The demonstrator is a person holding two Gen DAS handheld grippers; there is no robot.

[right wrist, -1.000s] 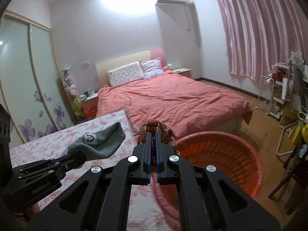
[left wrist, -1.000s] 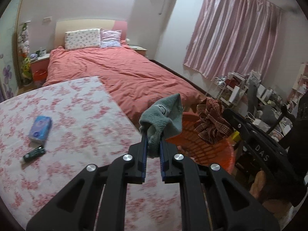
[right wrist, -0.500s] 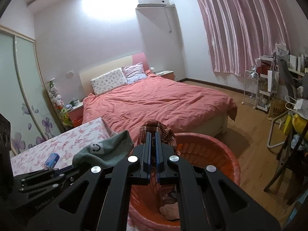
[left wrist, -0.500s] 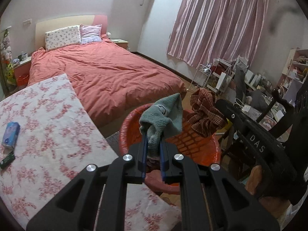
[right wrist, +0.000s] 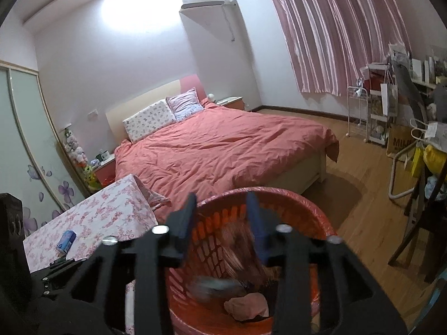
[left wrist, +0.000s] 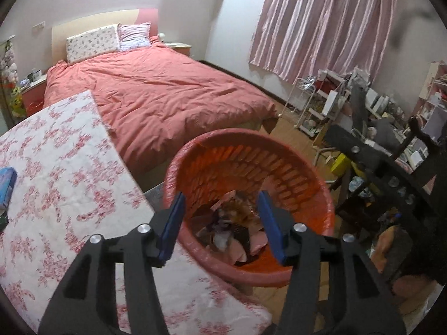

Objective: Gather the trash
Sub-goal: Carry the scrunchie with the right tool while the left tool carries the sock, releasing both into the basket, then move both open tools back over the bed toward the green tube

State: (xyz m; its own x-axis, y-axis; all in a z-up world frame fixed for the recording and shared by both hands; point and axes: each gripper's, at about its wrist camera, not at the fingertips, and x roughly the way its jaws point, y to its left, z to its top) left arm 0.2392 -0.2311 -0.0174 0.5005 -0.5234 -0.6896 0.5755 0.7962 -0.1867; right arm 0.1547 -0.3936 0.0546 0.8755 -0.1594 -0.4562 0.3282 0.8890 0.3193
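A red plastic basket (left wrist: 282,150) stands on the floor beside the flowered table, and it also shows in the right wrist view (right wrist: 304,203). My left gripper (left wrist: 220,212) is open and empty above the basket's near rim. My right gripper (right wrist: 222,206) is open and empty over the basket. A plaid cloth (right wrist: 237,254) is blurred inside the basket, in mid-fall. A grey-green sock (right wrist: 215,284) lies blurred near the bottom, with other cloths (left wrist: 234,240) under it.
The table with a flowered cover (left wrist: 56,184) is at the left, with a blue pack (left wrist: 7,184) on it. A bed with a red quilt (left wrist: 156,89) lies behind. A cluttered desk and chairs (left wrist: 391,150) stand at the right, over a wooden floor (right wrist: 371,223).
Both grippers have opened. The grey-green sock left the left gripper and the plaid cloth left the right gripper; both dropped into the basket.
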